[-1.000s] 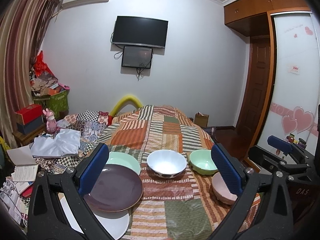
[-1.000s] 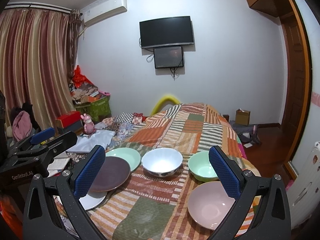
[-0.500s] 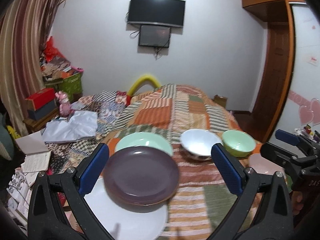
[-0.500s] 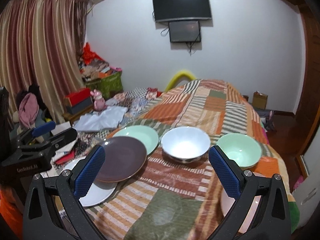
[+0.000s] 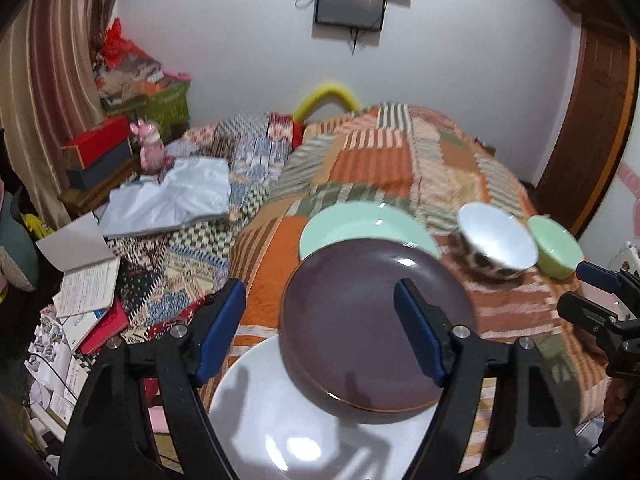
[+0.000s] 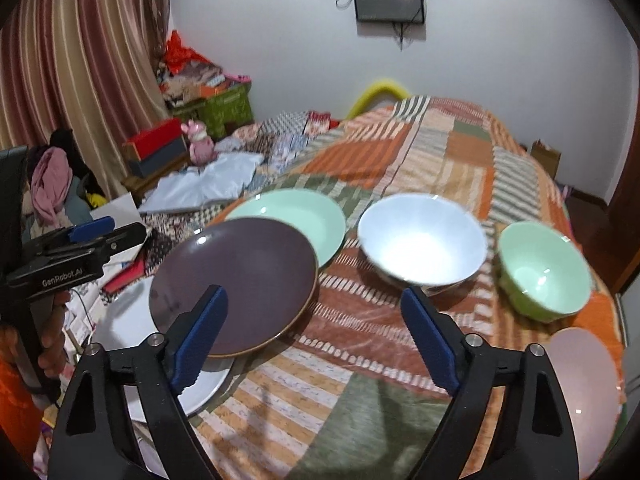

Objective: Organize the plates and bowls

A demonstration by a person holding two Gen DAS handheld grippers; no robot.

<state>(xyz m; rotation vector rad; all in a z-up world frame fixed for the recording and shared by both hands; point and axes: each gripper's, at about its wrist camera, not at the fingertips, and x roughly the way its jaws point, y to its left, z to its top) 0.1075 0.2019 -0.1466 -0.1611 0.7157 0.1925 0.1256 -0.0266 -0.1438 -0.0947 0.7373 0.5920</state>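
Hovering left claw (image 5: 320, 332), purple plate (image 5: 360, 328) below

The purple plate (image 6: 236, 280) looks like glazed ceramic with a soft satin sheen; the white plate (image 5: 288, 432) beneath it is glossier, catching bright reflections. The mint plate (image 6: 296, 216), white bowl (image 6: 422, 240) and green bowl (image 6: 544, 272) are smooth and shiny. The patchwork quilt (image 6: 400, 160) is matt woven cloth. Gripper pads (image 6: 200, 332) look like ridged blue rubber on black matt plastic, with metal screws.
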